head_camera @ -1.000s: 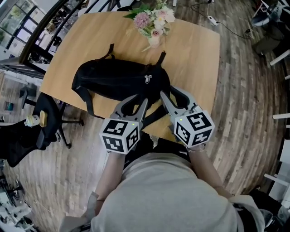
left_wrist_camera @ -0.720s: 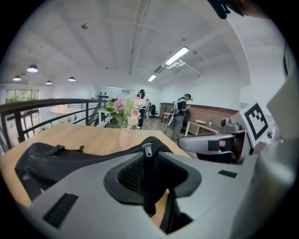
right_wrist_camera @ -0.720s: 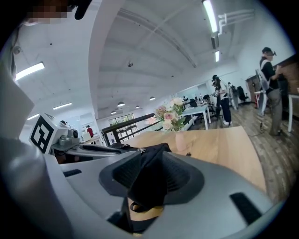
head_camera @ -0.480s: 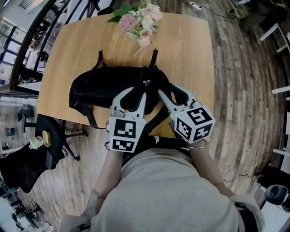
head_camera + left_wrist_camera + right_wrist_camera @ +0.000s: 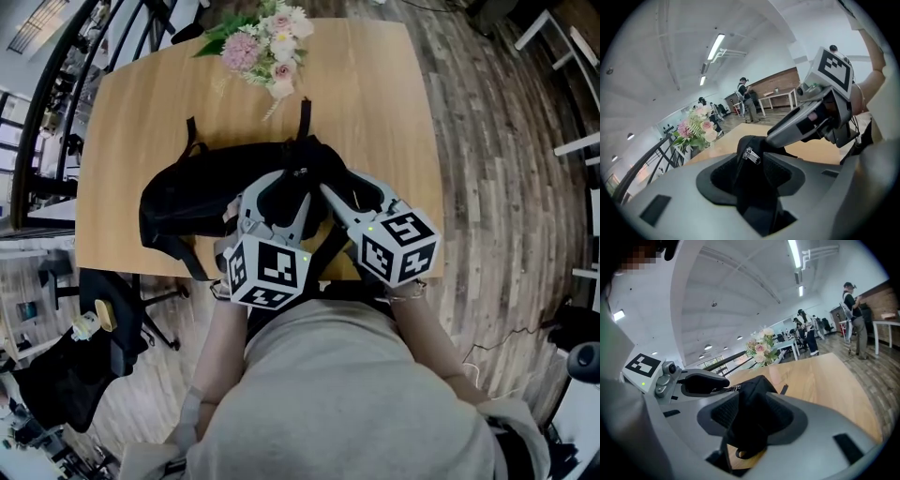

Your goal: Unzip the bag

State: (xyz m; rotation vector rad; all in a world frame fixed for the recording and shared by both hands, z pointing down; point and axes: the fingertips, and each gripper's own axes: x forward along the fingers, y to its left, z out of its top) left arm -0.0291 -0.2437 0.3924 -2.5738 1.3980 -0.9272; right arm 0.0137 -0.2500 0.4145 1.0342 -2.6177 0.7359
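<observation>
No words, brand names, numbers or signs are showing clearly enough to read in any view. The only printed marks are sitting on the grippers' cubes. In the head view, the marker cube (image 5: 267,272) of the left gripper (image 5: 279,193) at 7 o'clock and the marker cube (image 5: 398,248) of the right gripper (image 5: 342,185) at 3 o'clock are showing black-and-white square patterns, not letters or digits. The same kind of pattern is appearing at 2 o'clock in the left gripper view and at 9 o'clock in the right gripper view.
</observation>
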